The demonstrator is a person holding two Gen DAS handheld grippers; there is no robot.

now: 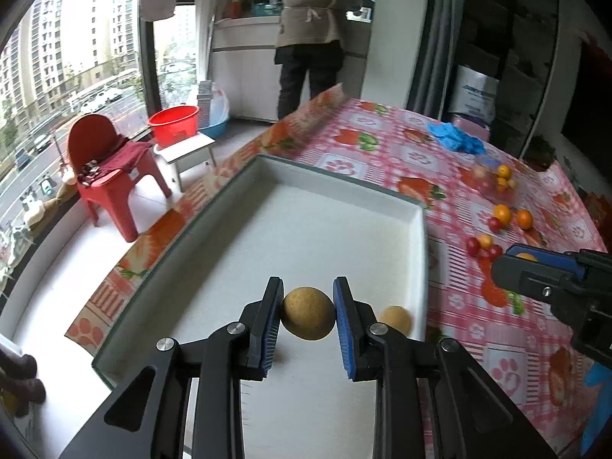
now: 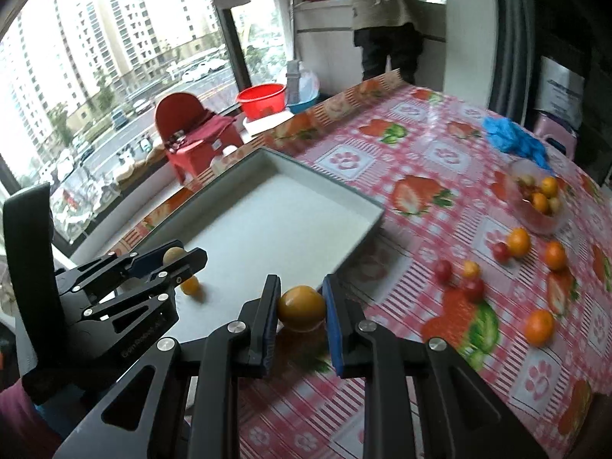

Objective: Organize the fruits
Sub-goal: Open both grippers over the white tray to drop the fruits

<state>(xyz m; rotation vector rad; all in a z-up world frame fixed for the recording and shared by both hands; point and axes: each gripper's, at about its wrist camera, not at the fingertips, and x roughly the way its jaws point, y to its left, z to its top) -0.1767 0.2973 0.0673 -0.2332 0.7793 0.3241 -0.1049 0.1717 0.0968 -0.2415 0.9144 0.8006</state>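
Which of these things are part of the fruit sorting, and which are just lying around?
Part of the job: white tray, brown fruit in left gripper, orange fruit in right gripper, loose fruits, fruit bowl.

Lying about: blue cloth, red chair, red basin.

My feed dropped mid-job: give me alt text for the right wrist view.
The right hand-held gripper grips an orange fruit near the corner of a white tray. At left, the left hand-held gripper holds a tan fruit over the tray. More small fruits are scattered on the pink checked tablecloth.
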